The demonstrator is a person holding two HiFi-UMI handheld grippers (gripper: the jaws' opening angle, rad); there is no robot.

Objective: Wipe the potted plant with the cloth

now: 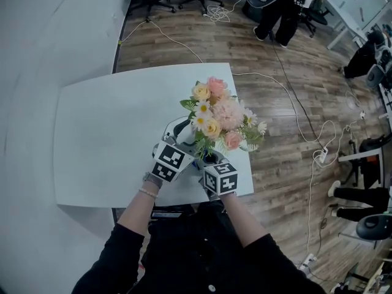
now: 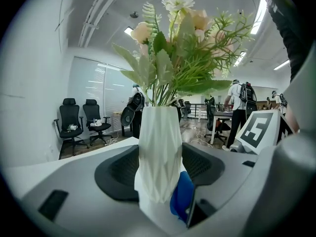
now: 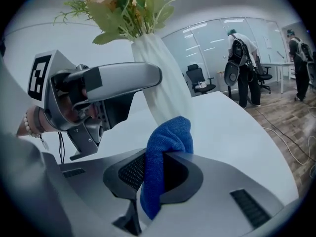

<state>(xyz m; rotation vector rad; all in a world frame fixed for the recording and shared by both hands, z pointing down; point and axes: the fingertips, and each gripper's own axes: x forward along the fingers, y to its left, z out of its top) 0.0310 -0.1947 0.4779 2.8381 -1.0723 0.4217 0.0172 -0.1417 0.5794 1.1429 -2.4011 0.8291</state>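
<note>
Wood flooring point(image 1: 269, 66) and black office chairs point(image 2: 79, 120) surround a white table point(image 1: 110, 133). On it stands a white faceted vase point(image 2: 159, 132) of pink and yellow flowers point(image 1: 220, 118). The left gripper point(image 2: 159, 169) grasps the vase. The right gripper point(image 3: 153, 174) is clenched on a blue cloth point(image 3: 168, 137) at the vase's lower side.

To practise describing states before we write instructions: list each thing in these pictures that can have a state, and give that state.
Vase: upright on the table, holding flowers.
Blue cloth: bunched, at the vase's lower side.
Left gripper: shut on the vase, jaws wide.
Right gripper: shut on the blue cloth.
</note>
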